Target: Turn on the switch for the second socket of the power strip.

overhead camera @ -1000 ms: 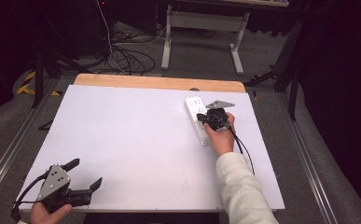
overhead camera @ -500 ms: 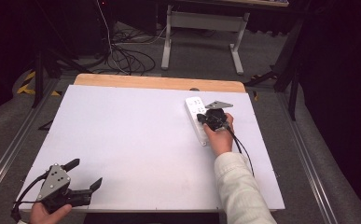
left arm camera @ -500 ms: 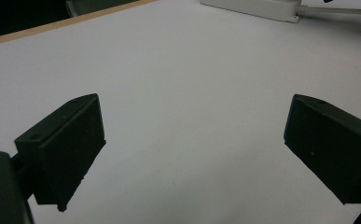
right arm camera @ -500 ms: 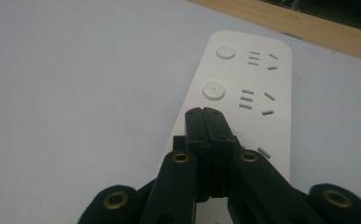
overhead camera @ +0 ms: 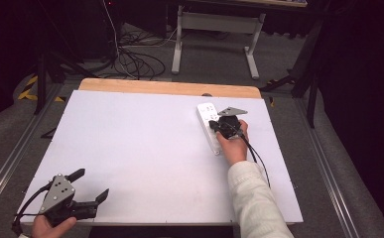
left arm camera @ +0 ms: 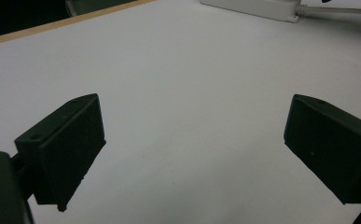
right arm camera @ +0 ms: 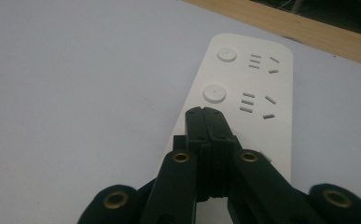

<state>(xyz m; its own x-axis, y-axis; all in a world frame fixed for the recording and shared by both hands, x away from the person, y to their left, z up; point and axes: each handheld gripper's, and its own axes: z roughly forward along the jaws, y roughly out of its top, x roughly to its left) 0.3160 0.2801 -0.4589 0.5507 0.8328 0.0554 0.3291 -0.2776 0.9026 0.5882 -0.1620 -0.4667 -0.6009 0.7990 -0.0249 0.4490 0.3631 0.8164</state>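
A white power strip [overhead camera: 209, 124] lies on the white table top [overhead camera: 145, 144] at the far right, lengthwise towards the far edge. My right gripper [overhead camera: 218, 130] hovers over its middle, jaws shut with nothing between them. In the right gripper view the shut tips [right arm camera: 205, 115] rest over the power strip [right arm camera: 248, 93], just below two round buttons and several socket slots. My left gripper [overhead camera: 91, 185] sits at the near left corner, jaws wide open and empty. In the left gripper view its two black pads [left arm camera: 71, 140] frame bare table, with the strip [left arm camera: 257, 7] far off.
A wooden strip [overhead camera: 169, 88] runs along the table's far edge. Beyond it on the floor are cables [overhead camera: 130, 59] and a white metal frame [overhead camera: 219, 29]. Metal rails [overhead camera: 11, 158] flank the table on both sides.
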